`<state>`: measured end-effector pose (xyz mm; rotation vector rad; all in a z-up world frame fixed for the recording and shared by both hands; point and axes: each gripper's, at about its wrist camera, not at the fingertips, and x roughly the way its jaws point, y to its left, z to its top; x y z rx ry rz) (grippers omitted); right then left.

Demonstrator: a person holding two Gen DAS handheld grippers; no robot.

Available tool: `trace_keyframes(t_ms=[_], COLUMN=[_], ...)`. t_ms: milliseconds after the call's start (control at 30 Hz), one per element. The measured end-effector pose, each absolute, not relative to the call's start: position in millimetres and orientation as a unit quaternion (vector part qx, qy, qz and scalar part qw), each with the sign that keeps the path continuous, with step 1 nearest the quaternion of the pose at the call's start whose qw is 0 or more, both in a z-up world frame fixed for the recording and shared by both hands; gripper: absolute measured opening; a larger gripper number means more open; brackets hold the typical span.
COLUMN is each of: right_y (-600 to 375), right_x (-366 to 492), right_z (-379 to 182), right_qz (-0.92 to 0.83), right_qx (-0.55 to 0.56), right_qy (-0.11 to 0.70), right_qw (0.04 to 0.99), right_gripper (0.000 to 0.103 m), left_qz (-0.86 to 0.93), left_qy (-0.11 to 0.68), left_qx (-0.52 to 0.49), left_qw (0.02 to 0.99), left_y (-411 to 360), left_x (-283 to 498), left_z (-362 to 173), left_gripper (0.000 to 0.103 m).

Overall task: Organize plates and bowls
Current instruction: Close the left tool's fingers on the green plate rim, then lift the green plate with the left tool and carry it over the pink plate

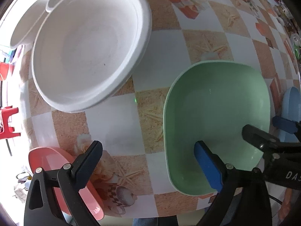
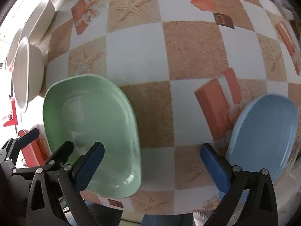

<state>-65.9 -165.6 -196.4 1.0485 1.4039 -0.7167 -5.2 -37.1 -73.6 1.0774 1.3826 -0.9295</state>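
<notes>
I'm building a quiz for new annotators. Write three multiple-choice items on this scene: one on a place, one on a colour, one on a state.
1. Where is the green dish relative to the blue plate, in the right wrist view?
A. left of it
B. stacked on it
C. right of it

2. What colour is the large round bowl?
A. yellow
B. white
C. black

3. How do the right gripper jaws stand?
A. shut on a plate
B. spread apart
C. out of view

Answers: 1 A, bare tablecloth lies between them; 2 B, it is plain white; 3 B, the fingers stand wide, nothing between them.
</notes>
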Motion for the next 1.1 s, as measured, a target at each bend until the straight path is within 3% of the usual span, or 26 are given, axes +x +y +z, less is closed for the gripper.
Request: trace_keyframes(t_ms=[167,300,500,600,633,700,833,1100], right_y=[-165.7,-168.4,-159.6,-154.0,-152.4,-150.4,-145.9,-134.0], right_x=[-69.4,-75.6,-86.1,-92.0,-93.9,-100.1,-114.6,-117.6], right_z=[-184.9,-178.6,-178.9,-177.4,-176.9,-177.2,-174.7,-163.9], right_qz=[-0.323,-0.313,-0.281,-0.268,-0.265,-0.264,-0.264,-0.261], right_qx=[0.421,0.412,0.417,0.427,0.433,0.435,0.45,0.441], right_qy=[0.602,0.599,0.599,0.596,0.594,0.594,0.59,0.592], right_qw=[0.597,0.612,0.623,0.625,0.625,0.624,0.616,0.622], right_gripper=[0.079,0.048,0.039,0.026,0.026,0.024,0.023,0.023], left_qz=[-0.411,-0.424,-0.435,-0.443,-0.448,-0.445,-0.427,-0.42], left_qy=[0.578,0.578,0.572,0.563,0.56,0.561,0.584,0.589], left_qx=[0.444,0.435,0.431,0.435,0.436,0.439,0.429,0.436], left_qw=[0.548,0.545,0.546,0.546,0.543,0.543,0.541,0.535], left_y=[-46.0,-60.4,-66.6,-67.3,-67.5,-67.4,-64.7,-55.5], left_x=[-4.6,-10.8,-18.5,-23.0,-25.5,-29.1,-14.3,-3.8], left_z=[-71.6,-71.6,-65.2,-59.9,-57.0,-57.1,-60.2,-46.3], left_gripper=[0.095,0.089,0.076,0.056,0.043,0.041,0.021,0.02])
